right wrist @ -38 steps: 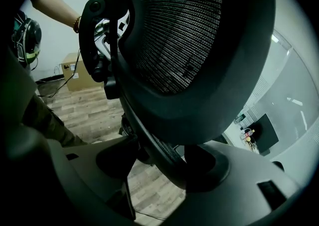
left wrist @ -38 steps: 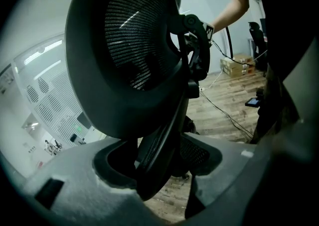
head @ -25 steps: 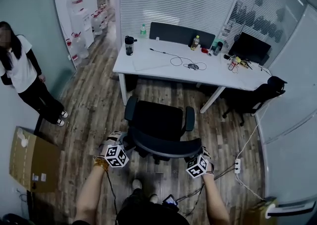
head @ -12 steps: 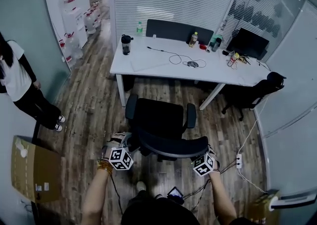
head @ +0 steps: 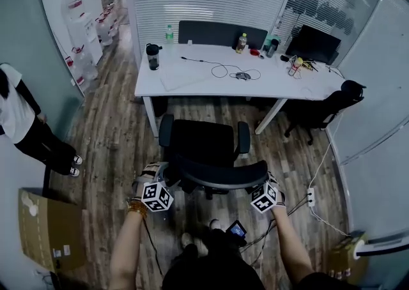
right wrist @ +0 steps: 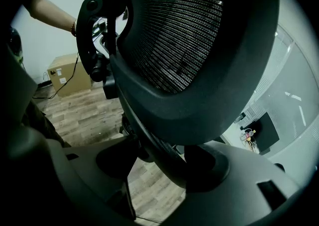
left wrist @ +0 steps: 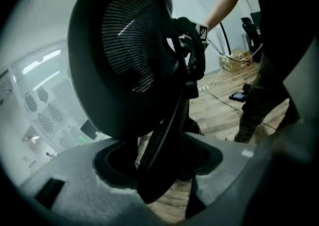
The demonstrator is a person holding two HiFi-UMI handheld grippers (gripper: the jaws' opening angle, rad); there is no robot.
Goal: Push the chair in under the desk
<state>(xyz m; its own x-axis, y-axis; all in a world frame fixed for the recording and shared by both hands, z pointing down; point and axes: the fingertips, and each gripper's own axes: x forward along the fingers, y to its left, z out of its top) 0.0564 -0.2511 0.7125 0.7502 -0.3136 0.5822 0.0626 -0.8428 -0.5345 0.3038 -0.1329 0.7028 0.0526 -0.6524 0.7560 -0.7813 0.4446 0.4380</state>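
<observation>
Mid-push: the chair [head: 203, 149] sits just short of the desk [head: 192, 76], seat not under it yet. Left gripper [head: 161, 177] and right gripper [head: 263, 180] each clamp the backrest [head: 223, 180] at its rim, jaws wide. Next, I'd guess, a straight even shove forward.

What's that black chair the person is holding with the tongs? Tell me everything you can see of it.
The office chair is black, with a broad seat, two armrests and a curved mesh backrest in a hard, plastic-looking rim. It stands upright on the wood-look floor, facing the white desk, its seat not yet under the desktop. The left tongs and right tongs each clamp the backrest rim, one at either end. Its base is mostly hidden under the seat.
</observation>
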